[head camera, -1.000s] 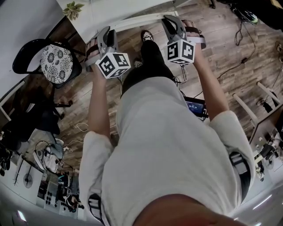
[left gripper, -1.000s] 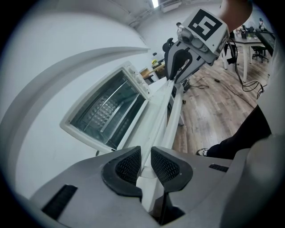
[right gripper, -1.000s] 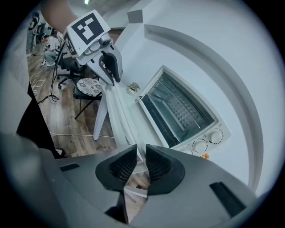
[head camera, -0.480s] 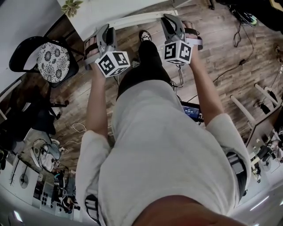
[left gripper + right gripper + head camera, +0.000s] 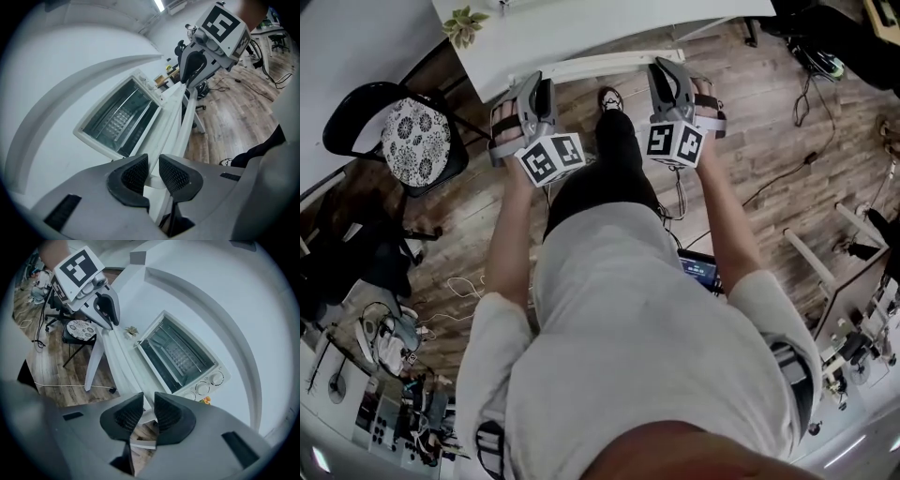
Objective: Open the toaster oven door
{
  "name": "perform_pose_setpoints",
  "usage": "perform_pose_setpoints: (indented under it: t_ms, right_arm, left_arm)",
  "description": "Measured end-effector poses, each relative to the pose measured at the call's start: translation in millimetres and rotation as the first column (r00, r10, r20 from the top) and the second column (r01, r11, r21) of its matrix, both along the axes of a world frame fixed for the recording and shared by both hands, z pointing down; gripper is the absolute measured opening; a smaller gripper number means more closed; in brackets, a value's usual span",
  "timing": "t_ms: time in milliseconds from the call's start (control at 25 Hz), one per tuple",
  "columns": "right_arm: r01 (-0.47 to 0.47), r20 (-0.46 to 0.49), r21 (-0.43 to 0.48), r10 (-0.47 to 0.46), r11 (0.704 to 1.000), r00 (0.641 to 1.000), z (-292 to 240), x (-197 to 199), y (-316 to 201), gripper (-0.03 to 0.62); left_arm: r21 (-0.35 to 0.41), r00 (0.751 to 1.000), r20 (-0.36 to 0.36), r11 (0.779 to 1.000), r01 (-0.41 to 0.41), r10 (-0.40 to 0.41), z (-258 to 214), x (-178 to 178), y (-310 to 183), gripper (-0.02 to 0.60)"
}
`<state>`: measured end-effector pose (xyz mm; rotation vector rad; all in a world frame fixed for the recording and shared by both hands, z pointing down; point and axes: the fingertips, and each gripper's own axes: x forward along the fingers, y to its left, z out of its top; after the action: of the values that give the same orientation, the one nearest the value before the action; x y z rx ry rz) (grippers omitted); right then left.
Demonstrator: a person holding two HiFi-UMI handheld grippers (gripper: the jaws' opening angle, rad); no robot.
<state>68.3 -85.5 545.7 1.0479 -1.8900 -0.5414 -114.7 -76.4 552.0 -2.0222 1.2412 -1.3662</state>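
- The toaster oven (image 5: 180, 357) sat on the white table (image 5: 609, 23) with its door (image 5: 124, 364) already swung down towards the person, leaving the cavity and rack in plain sight.
- The door's handle (image 5: 591, 64) ran side to side between the two hands, with one gripper at each end, so neither was nearer.
- The left gripper (image 5: 153, 161) had its fingers clenched on the handle's near end, and the bar led straight away from them.
- The right gripper (image 5: 149, 401) had just been parting its fingers. The handle's other end lay between them, seemingly no longer pinched.
- Judged from this, the opening looked done, and any next move was to back straight off the bar.
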Motion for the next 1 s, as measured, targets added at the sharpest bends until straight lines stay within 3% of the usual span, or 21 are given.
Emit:
perform_pose_setpoints:
  t_ms: [440,1000]
  right_arm:
    - [-0.013,0.008,-0.025,0.013,1.0,1.0,21,0,2,0.072]
    - [-0.033,0.002,0.008,0.033,0.999,0.999,37,2,4,0.072]
  left_arm:
    - [-0.026,1.0,-0.01,1.0,0.004,-0.004,20,2,2,0.078]
    - [-0.022,1.0,0.009,0.999,0.024,-0.024,34,3,4,0.08]
